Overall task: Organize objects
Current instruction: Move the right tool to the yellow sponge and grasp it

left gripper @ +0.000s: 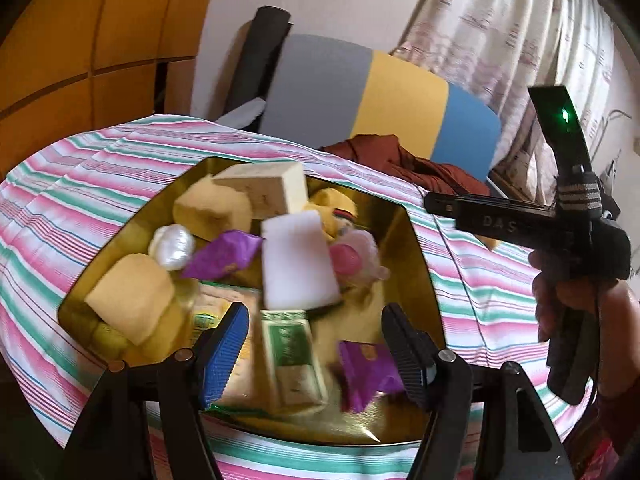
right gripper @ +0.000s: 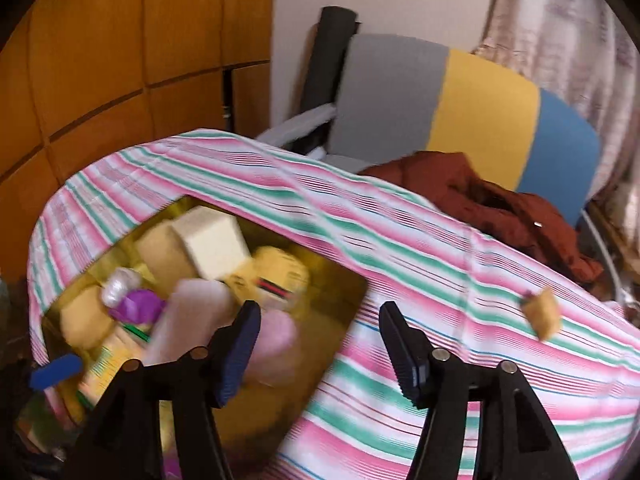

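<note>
While both claws stand parted with nothing between their pads, the left claw (left gripper: pixel 314 354) hovers over the near half of a gold tray (left gripper: pixel 416 248), its blue-padded finger on one side and its black ribbed finger on the other. Directly under its gap lies a green-and-white packet (left gripper: pixel 294 360), blurred, and just beside the black finger sits a purple wrapper (left gripper: pixel 366 372); neither pad touches them. Farther in, a white block (left gripper: pixel 298 260) leans across the middle of the tray, with a second purple wrapper (left gripper: pixel 224 254) and a pearly white ball (left gripper: pixel 173 246) to its left. Yellow sponge pieces (left gripper: pixel 132 300) fill the left side, and a cream box (left gripper: pixel 264 190) lies tilted at the far edge.

From its own camera, the right claw (right gripper: pixel 318 348) hangs empty above the tray's right edge, its jaws about half apart, one finger over the tray and the other over the striped cloth (right gripper: pixel 440 264) that covers the worktop. A small tan piece (right gripper: pixel 542 312) lies on that cloth well to the right, apart from the tray. In the left view a hand (left gripper: pixel 568 300) grips the right claw's black handle beyond the tray. Behind the worktop stand a grey, yellow and blue chair (left gripper: pixel 400 96) with a rust-red garment (left gripper: pixel 400 160) on it, a floral curtain (left gripper: pixel 500 32) and wooden panels (left gripper: pixel 92 28).
</note>
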The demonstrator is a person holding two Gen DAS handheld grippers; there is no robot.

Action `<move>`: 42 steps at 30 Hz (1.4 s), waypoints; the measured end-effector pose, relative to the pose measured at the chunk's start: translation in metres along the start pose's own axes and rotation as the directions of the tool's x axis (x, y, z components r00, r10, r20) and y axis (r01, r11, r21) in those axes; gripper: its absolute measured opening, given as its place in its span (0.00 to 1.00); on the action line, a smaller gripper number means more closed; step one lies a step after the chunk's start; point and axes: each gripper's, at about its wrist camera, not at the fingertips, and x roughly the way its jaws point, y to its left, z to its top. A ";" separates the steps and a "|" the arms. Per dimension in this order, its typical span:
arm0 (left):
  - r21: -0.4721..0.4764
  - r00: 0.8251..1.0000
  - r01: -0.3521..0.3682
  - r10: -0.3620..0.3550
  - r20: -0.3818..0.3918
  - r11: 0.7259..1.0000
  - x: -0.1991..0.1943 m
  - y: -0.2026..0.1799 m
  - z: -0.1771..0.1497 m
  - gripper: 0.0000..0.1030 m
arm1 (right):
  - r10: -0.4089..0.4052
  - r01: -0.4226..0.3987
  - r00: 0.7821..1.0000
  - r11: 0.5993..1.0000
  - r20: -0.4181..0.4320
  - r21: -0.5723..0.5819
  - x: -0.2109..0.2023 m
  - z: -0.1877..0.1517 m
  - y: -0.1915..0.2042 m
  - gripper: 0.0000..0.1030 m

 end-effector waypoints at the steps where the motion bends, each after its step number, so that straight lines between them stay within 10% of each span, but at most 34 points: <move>1: 0.007 1.000 0.003 -0.003 -0.001 1.000 0.000 -0.003 -0.001 0.68 | -0.019 0.019 1.000 1.000 0.000 0.012 -0.002 -0.004 -0.011 0.62; 25: 0.046 0.999 -0.024 0.025 -0.026 0.999 0.009 -0.031 0.001 0.68 | -0.228 0.247 0.968 0.930 -0.102 0.273 0.040 -0.056 -0.230 0.80; 42: 0.041 0.997 -0.049 0.051 -0.053 0.998 0.020 -0.029 0.011 0.68 | -0.215 0.251 0.965 0.922 -0.149 0.295 0.110 -0.033 -0.298 0.87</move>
